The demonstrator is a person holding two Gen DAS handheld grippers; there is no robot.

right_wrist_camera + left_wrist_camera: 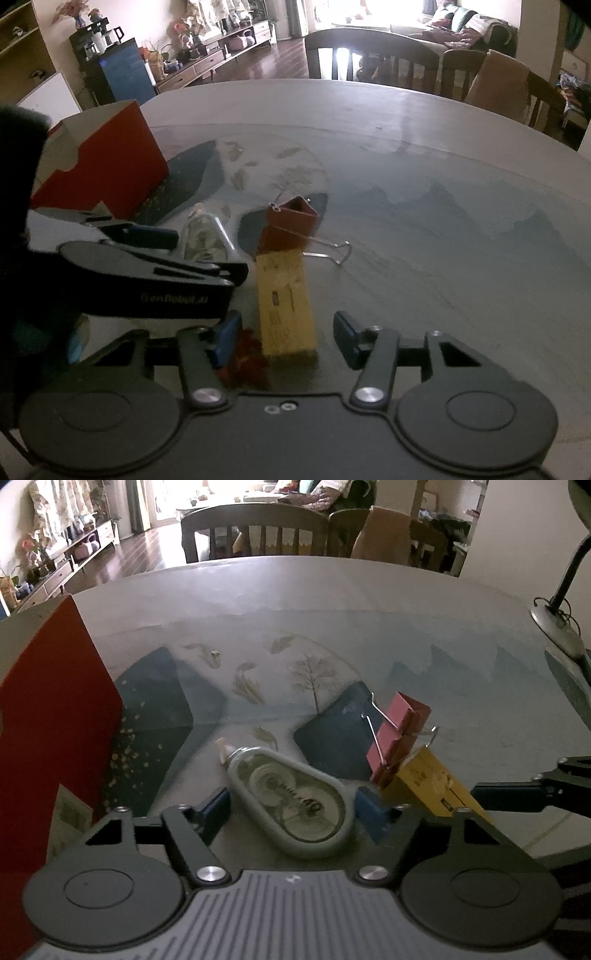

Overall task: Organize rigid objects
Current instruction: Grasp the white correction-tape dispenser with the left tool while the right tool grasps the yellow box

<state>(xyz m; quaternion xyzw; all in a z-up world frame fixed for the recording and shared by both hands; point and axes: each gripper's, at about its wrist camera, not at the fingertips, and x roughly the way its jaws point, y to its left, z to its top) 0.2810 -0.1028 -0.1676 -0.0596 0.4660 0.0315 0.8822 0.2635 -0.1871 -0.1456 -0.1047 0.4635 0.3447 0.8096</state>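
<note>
- Right, on my left camera the left gripper [291,808] is down low over the table [332,598], jaws apart, and the correction tape dispenser [291,805] lies flat between its blue fingertips [218,805].
- Left pad sits just beside the dispenser's side with a sliver of table showing; the right pad is just beside its rounded end. I can't tell whether either pad actually touches, so I'm calling it straddling, not clamped.
- Dispenser's nozzle points away from me, toward the painted tree on the table mat [314,679].
- Over on my right camera, the right gripper [282,338] has its jaws apart as well, with the near end of the yellow box [286,302] sitting between them.
- Clear gap on the right side of that box; the left pad is near its lower corner, but that view is blurred, and I see no squeeze on it.
- Something red and blurred [243,356] lies on the table just inside the left pad; I can't make out what it is.
- Yellow box runs away from me, and its far end meets the red binder clip [291,225], which stands with its wire handles splayed out on the table to the right.
- From the left view that same clip rests tilted against the top of the yellow box.
- Red carton [107,162] stands open-topped at the left of the table, well apart from both sets of jaws.
- Desk lamp base [554,627] sits at the far right edge of the table.
- Wooden chairs [369,55] line the far side.
</note>
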